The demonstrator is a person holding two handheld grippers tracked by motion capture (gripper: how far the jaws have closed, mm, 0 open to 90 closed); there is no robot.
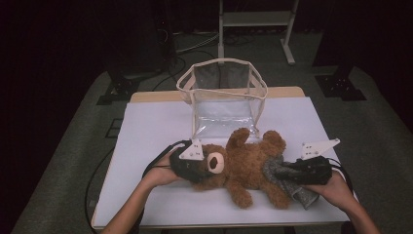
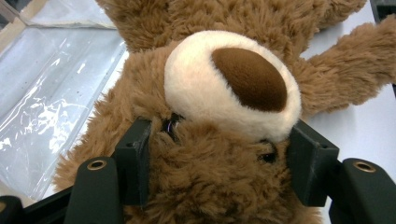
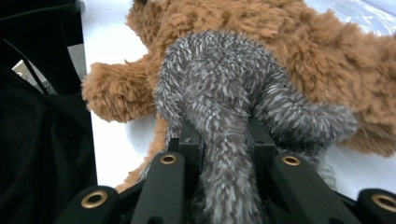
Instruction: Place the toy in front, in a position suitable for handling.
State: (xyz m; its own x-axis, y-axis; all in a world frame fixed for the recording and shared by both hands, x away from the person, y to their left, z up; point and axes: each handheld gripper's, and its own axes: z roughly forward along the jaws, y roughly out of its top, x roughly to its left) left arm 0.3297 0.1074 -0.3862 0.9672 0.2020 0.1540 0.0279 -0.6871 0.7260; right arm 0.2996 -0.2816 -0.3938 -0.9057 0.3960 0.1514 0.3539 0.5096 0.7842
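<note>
teddy bear (image 1: pixel 243 168) lying lengthwise between both grippers, head in left gripper (image 2: pixel 219 163) jaws, right gripper (image 3: pixel 226 140) jaws clamped tight on grey sock (image 3: pixel 219 93) at its legs

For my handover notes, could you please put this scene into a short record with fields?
Surface: white table
Main item: brown teddy bear, lying on the table
Left tongs: closed on the teddy bear's head, pads pressing at the eyes
Right tongs: closed on the grey fuzzy scarf
Scarf position: draped over the bear's lower body
Container: clear bag with cream trim, standing open behind the bear
</note>
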